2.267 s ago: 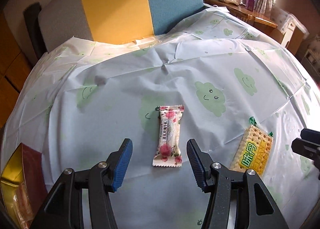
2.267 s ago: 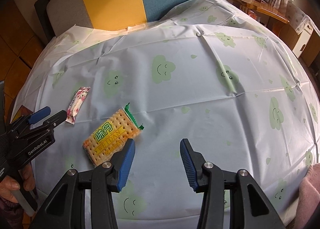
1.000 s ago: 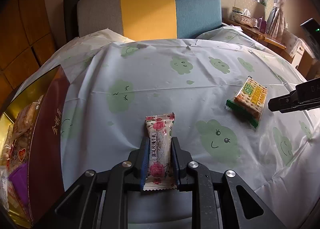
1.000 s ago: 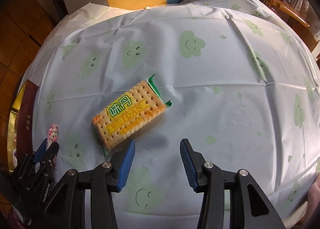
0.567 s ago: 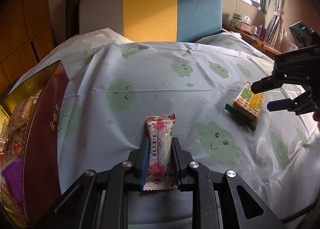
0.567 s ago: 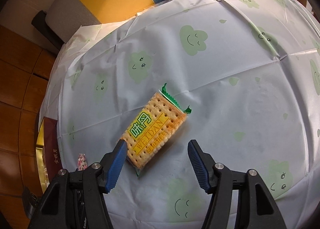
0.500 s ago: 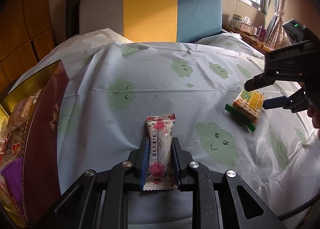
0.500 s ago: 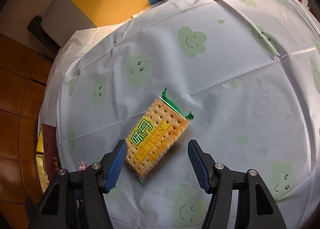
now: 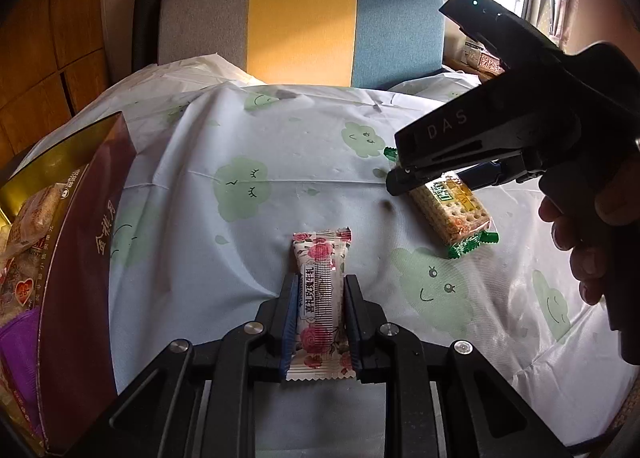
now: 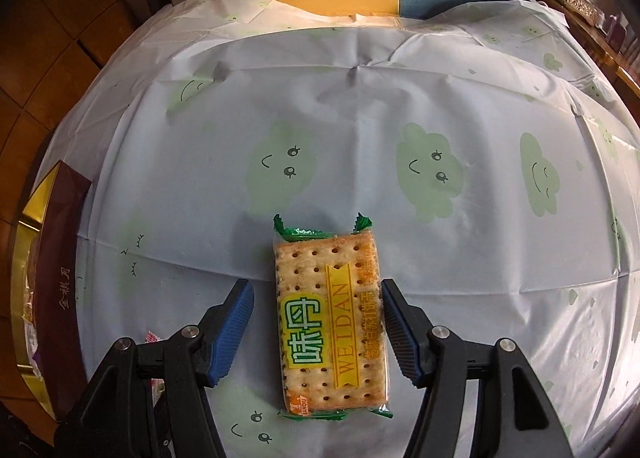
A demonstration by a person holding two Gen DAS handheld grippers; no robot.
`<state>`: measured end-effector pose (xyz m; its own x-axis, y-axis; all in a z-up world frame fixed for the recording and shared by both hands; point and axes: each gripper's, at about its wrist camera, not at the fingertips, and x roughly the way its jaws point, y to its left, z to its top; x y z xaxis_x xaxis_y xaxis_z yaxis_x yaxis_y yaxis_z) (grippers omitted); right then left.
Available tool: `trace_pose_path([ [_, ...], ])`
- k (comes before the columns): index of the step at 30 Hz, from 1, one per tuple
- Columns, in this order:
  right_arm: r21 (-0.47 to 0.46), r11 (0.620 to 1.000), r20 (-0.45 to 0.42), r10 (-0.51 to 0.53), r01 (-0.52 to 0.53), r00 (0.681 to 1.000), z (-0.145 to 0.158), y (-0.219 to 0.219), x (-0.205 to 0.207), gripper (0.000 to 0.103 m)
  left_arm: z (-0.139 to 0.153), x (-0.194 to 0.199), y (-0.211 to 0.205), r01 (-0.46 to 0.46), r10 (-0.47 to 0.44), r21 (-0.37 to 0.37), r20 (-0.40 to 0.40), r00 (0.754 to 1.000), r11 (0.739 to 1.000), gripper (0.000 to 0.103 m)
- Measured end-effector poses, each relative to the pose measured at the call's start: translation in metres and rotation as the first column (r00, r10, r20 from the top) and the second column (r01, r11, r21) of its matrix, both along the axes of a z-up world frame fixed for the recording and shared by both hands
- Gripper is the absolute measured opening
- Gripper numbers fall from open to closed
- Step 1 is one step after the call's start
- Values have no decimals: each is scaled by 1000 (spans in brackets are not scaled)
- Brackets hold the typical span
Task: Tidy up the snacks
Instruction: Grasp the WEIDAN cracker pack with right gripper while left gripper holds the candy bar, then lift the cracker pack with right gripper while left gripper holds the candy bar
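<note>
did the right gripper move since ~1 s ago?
Yes. In the left wrist view the right gripper has come in from the right edge toward the chair's side, over the cracker pack, which lies between its open jaws on the tablecloth.

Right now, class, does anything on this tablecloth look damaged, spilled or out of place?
Nothing stands out. The cracker pack lies flat and sealed between the right gripper's open jaws; the rose-print candy looks intact in the left gripper. The tablecloth shows only fold creases.
</note>
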<state>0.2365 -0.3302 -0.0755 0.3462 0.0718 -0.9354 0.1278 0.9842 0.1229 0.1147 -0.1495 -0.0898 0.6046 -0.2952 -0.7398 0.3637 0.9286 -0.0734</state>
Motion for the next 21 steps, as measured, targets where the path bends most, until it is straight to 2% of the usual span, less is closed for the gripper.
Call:
trace_pose_path([
  [4,-34,998,-17,42,-43,999,-2,3,-6,64,0,0,0,0,0,0,0,1000,1000,23],
  [5,-44,998,-29,45,-46,999,-2,1,-11,48,0,1,0,0,0,-1,-1,1000,1000,23],
  [9,-79,987,-57,136,-140,989,6,1,-43,48,0,1,-3,0,0,8,4,1000,1000,23],
  [13,-181,956,-119,211,-230,970,-1,0,-79,48,0,0,-7,-1,1,25,12,1000,1000,23],
  [17,-89,981,-56,168,-172,984,-5,-22,-101,49,-1,1,-8,-1,1,35,15,1000,999,23],
  [19,-90,981,-22,170,-172,985,-7,-24,-106,49,-1,0,-10,-2,1,44,19,1000,999,23],
  [21,-129,973,-25,190,-192,981,-6,-22,-115,49,-1,-1,-11,-3,1,57,24,1000,998,23],
])
